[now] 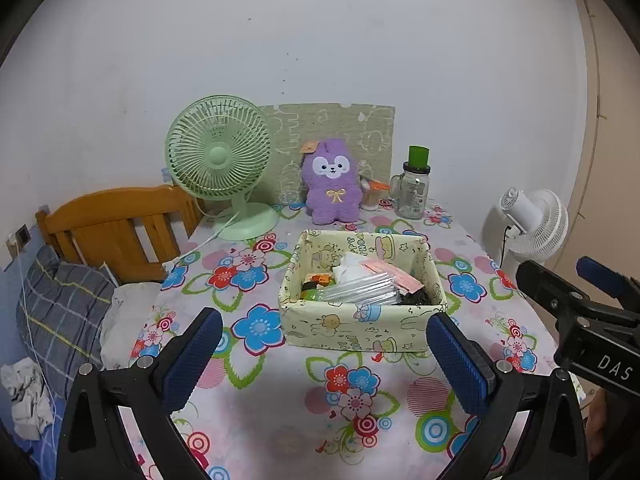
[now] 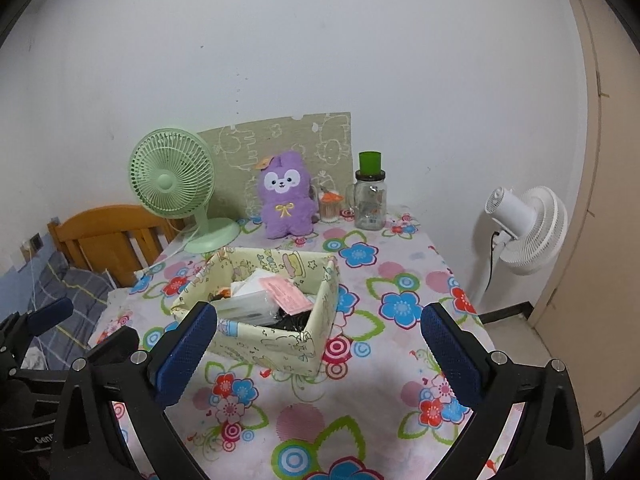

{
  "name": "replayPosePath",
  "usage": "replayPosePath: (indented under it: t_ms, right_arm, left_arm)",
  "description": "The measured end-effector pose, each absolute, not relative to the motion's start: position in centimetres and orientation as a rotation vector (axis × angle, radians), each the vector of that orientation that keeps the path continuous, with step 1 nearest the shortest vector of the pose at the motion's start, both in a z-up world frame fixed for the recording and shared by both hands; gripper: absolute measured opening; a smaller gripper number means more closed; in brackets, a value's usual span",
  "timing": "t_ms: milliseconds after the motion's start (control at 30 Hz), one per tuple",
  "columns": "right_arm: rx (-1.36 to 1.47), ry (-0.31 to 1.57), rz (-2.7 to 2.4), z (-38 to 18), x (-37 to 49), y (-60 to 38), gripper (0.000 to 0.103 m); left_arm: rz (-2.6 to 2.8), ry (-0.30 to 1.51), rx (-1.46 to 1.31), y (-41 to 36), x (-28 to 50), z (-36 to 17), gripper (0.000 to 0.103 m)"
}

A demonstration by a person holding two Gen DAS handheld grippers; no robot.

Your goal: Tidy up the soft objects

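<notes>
1. Your left tool (image 1: 324, 354) is spread wide, holding nothing, just in front of the box (image 1: 362, 330).
2. Your right tool (image 2: 318, 354) is equally spread and empty.
3. The plush (image 1: 331, 182) stands behind the box on the desk (image 1: 280, 400).

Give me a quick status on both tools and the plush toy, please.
Left tool open, empty. Right tool open, empty. Purple plush upright at table's far edge, untouched. Patterned box sits between tools and plush.

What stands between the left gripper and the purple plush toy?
The patterned box of small items on the flowered tablecloth, seen in the left wrist view, ahead of the open left gripper.
</notes>
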State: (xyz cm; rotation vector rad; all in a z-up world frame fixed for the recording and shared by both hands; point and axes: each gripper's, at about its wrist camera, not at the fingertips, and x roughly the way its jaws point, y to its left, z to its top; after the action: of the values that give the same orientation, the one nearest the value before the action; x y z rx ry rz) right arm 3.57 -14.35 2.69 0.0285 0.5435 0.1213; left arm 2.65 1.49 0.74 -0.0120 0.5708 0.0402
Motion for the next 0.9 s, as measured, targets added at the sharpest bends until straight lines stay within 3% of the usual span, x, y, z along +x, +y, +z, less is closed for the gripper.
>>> replayPosePath:
  t_ms: [900]
  right_arm:
    - [-0.022, 0.482, 0.083, 4.1, 1.3, -14.1, 0.103]
  left_arm:
    - [0.025, 0.523, -0.039, 1.7, 1.3, 1.9, 0.103]
